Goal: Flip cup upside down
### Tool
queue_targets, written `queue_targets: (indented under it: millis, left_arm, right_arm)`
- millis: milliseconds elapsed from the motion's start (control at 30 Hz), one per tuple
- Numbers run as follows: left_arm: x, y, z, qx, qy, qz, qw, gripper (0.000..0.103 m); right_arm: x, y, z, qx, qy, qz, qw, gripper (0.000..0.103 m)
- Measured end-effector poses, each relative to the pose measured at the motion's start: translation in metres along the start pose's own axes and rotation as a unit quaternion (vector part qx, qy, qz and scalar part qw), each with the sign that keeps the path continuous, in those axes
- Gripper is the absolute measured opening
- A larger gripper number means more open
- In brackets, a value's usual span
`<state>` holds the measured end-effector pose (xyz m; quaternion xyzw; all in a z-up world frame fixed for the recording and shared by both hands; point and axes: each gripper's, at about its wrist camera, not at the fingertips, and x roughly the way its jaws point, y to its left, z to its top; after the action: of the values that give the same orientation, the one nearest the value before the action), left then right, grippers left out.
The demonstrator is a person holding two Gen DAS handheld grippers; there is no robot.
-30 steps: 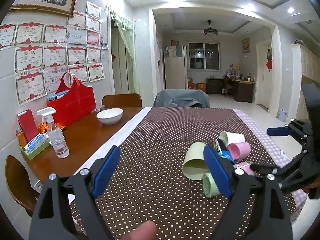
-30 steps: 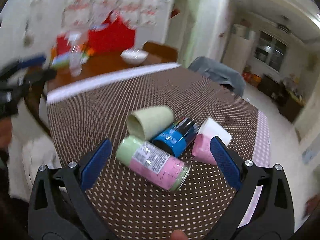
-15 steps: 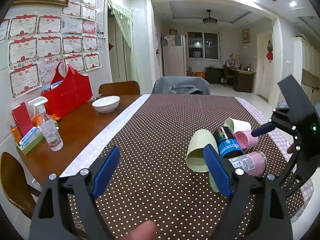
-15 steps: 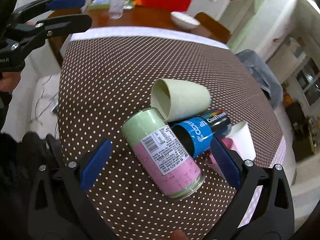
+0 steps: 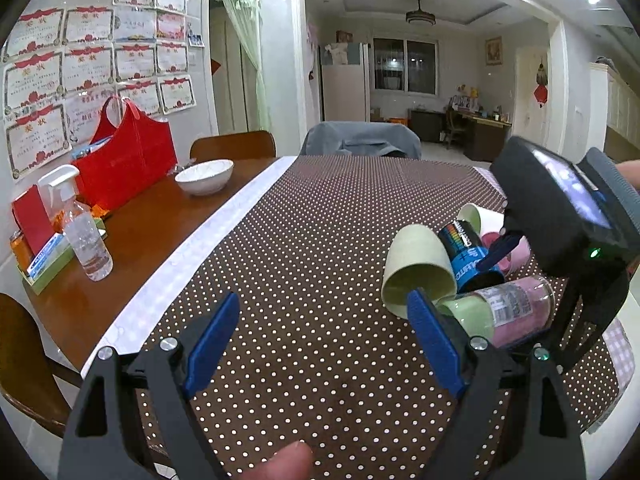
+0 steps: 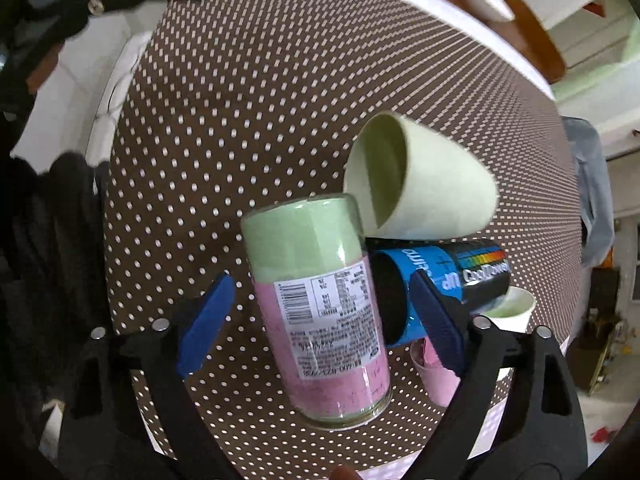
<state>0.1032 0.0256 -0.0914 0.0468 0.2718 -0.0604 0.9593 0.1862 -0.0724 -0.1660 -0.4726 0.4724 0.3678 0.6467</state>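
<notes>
Several cups lie on their sides on the brown dotted tablecloth (image 5: 304,264). A pale green cup (image 6: 424,184) (image 5: 420,268) lies with its mouth toward me. A green and pink cup with a label (image 6: 324,304) (image 5: 508,312) lies between my right gripper's open jaws, untouched. A blue and black cup (image 6: 436,280) (image 5: 468,256) lies behind it, beside a pink cup (image 6: 436,372) and a white cup (image 5: 480,216). My right gripper (image 6: 320,320) is open above them, tilted down. My left gripper (image 5: 324,332) is open and empty, left of the cups.
On the bare wood at the left stand a white bowl (image 5: 204,176), a spray bottle (image 5: 80,232), a red bag (image 5: 128,160) and a small tray of items (image 5: 40,256). Chairs stand at the far end (image 5: 360,140) and near left (image 5: 24,360).
My right gripper has come closer over the cups and tilted down, so the green and pink cup now lies between its jaws. My left gripper has hardly moved.
</notes>
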Motion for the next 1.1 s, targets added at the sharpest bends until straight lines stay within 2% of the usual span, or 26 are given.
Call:
queue_targets:
  millis: [67, 267, 400, 667, 867, 1000, 1100]
  left_arm:
    - [0.003, 0.003, -0.002, -0.003, 0.005, 0.000, 1.0000, 0.084]
    - [0.007, 0.007, -0.006, -0.012, 0.011, 0.000, 0.9999, 0.084]
    - [0.005, 0.008, -0.011, -0.014, 0.014, -0.001, 0.9998, 0.084]
    - [-0.009, 0.005, -0.017, -0.006, 0.007, -0.005, 0.9999, 0.084]
    - [-0.026, -0.011, -0.015, 0.010, -0.014, -0.018, 0.9997, 0.084]
    - [-0.038, -0.020, -0.012, 0.020, -0.027, -0.024, 0.9991, 0.084]
    - [-0.045, -0.025, -0.009, 0.027, -0.034, -0.028, 0.9987, 0.084]
  right_arm:
    - [0.005, 0.001, 0.004, -0.007, 0.015, 0.007, 1.000, 0.081]
    - [0.022, 0.012, 0.014, -0.040, 0.055, -0.007, 0.998, 0.075]
    - [0.029, 0.019, 0.019, -0.042, 0.063, -0.021, 0.997, 0.070]
    - [0.009, 0.015, 0.001, 0.022, 0.014, -0.034, 0.999, 0.069]
    - [-0.011, 0.012, -0.021, 0.088, -0.032, -0.039, 0.995, 0.069]
    - [-0.022, 0.005, -0.034, 0.142, -0.079, -0.031, 0.986, 0.069]
    - [-0.037, -0.001, -0.053, 0.195, -0.132, -0.023, 0.972, 0.069]
